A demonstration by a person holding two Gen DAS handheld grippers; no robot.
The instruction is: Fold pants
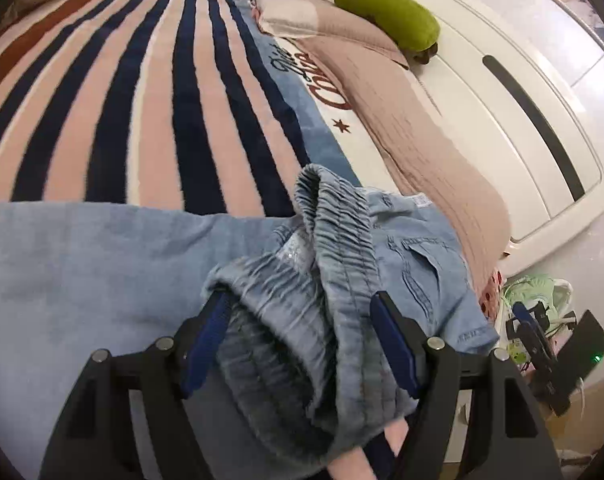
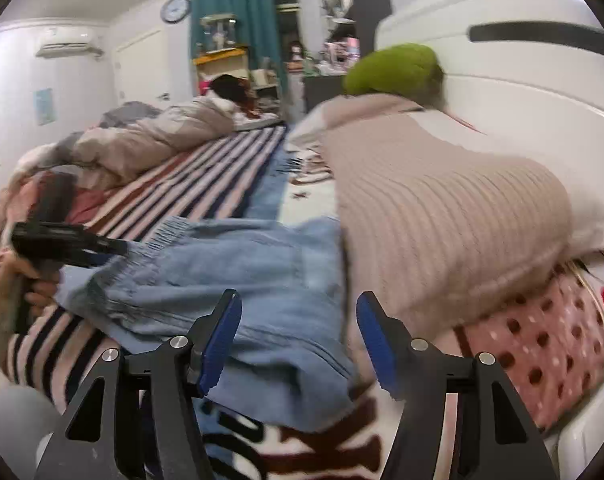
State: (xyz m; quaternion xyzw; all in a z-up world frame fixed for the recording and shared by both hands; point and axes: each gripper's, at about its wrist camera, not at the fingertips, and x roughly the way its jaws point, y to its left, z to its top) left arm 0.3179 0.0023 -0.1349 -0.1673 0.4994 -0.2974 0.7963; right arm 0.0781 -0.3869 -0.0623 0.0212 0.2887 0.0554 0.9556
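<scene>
The pants point(image 1: 342, 264) are light blue denim with a gathered elastic waistband point(image 1: 334, 216), a stitched pocket flap and a small white label near the top. They lie on the bed over a striped blanket point(image 1: 142, 100), the leg cloth spreading flat toward nine o'clock in the left wrist view, the waist end bunched and lifted.

The bunching is where trouble could start. The waistband sits heaped between the fingers of the left hand-held gripper point(image 1: 302, 344), and although the blue pads point(image 1: 206, 344) stand fairly wide, the cloth fills the gap, so I cannot say whether it is pinched or only draped there. If the hold is loose, the heavy denim could slide out mid-lift and the fold would land crooked. A grip on only one layer could drag the waistband askew and leave the pocket side rumpled.

The right hand-held gripper point(image 2: 298, 344) is spread apart and holds nothing; it hovers just above the near edge of the denim, with a ribbed beige pillow point(image 2: 442, 208) pressed close at two o'clock. Closing there could catch the blanket along with the pants.

A green plush toy point(image 2: 394, 68) rests on the pillow at twelve o'clock, well apart.
</scene>
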